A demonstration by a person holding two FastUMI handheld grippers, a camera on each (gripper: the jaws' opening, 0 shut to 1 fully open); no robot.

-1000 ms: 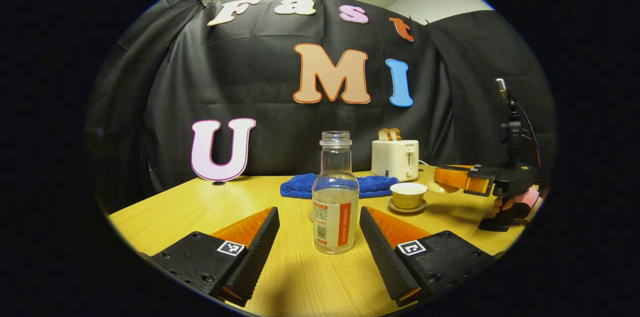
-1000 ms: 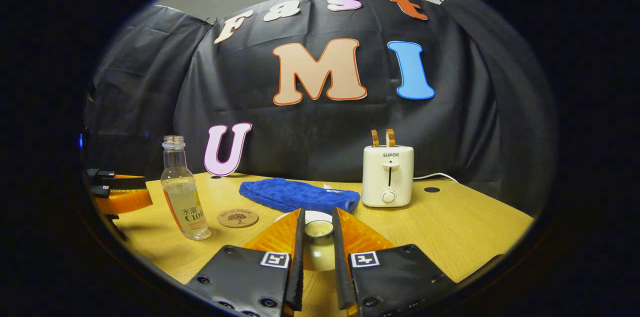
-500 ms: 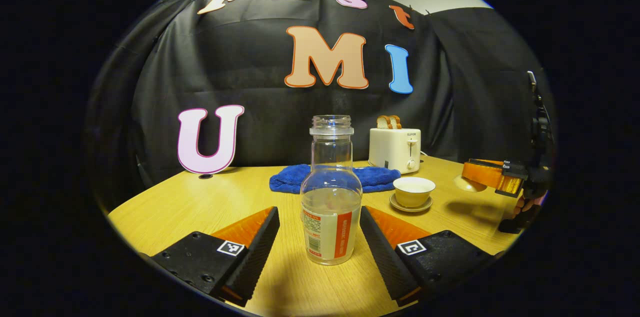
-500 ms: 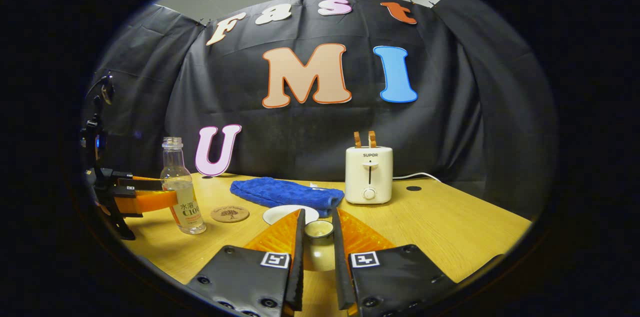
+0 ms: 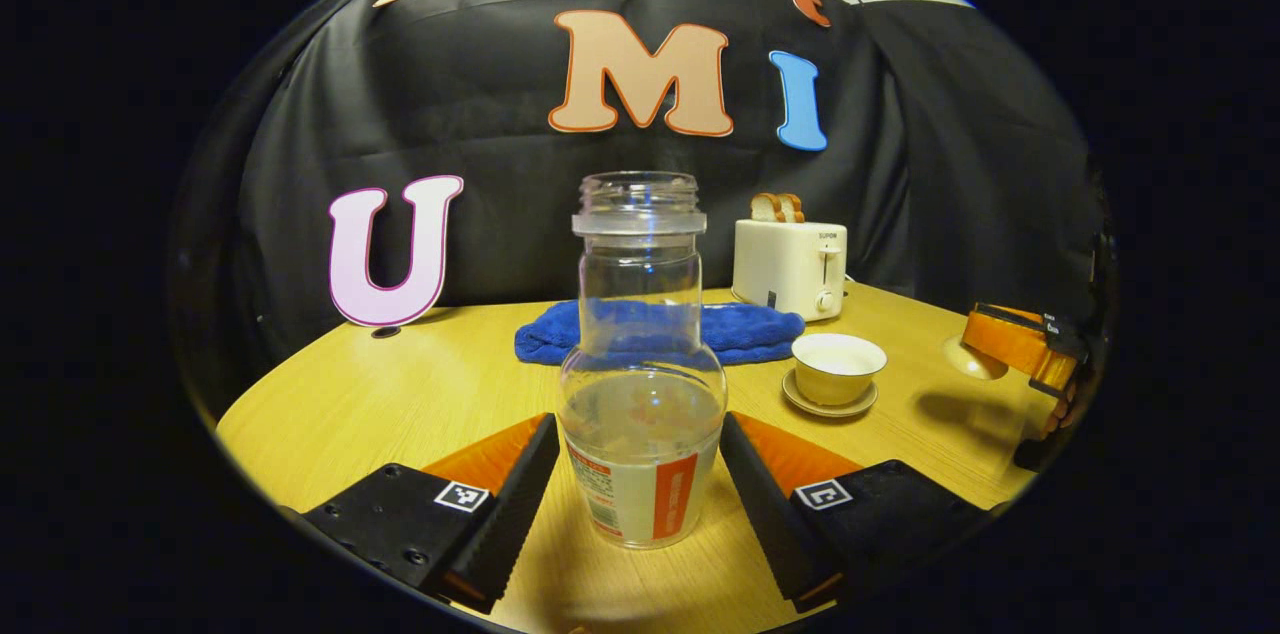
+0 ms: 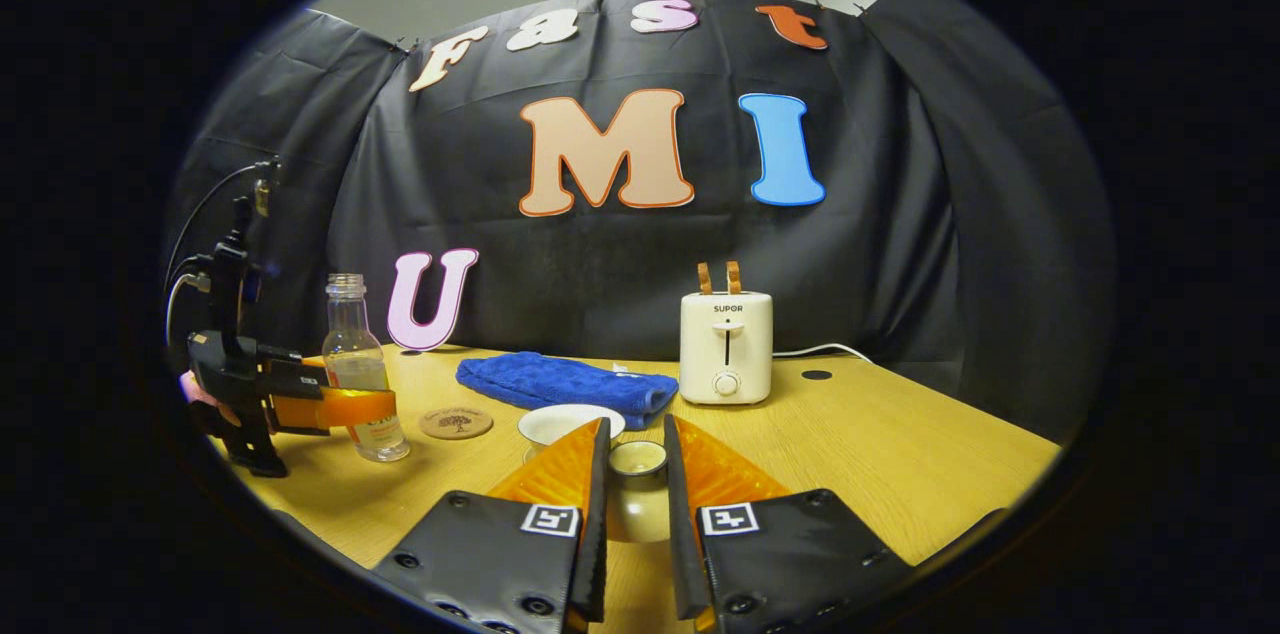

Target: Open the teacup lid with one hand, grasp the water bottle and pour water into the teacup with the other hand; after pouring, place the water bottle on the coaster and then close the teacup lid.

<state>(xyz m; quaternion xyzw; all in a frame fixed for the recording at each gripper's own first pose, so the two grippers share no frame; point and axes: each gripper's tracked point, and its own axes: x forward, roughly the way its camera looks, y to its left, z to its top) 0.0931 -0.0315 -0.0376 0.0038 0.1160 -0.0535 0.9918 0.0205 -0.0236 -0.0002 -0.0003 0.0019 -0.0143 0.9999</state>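
A clear water bottle [image 5: 640, 394], uncapped and partly filled, stands on the wooden table between the fingers of my open left gripper [image 5: 640, 474]; the fingers flank its lower body closely. The uncovered teacup [image 5: 838, 367] sits on its saucer to the right. In the right gripper view, my right gripper [image 6: 635, 432] is shut on the knob of the teacup lid [image 6: 638, 462], held above the table in front of the teacup [image 6: 556, 421]. A round coaster [image 6: 455, 422] lies between the cup and the bottle [image 6: 358, 379]. The left gripper [image 6: 345, 406] reaches around the bottle there.
A blue cloth [image 6: 555, 382] lies behind the cup, and a white toaster [image 6: 726, 346] with toast stands at the back. The table [image 6: 900, 454] stretches bare to the right. The right gripper [image 5: 1005, 339] with the lid [image 5: 965, 359] hangs at the far right of the left gripper view.
My left gripper has moved forward, so the bottle now stands deep between its open fingers. The right gripper has drifted right with the lid, away from the cup.
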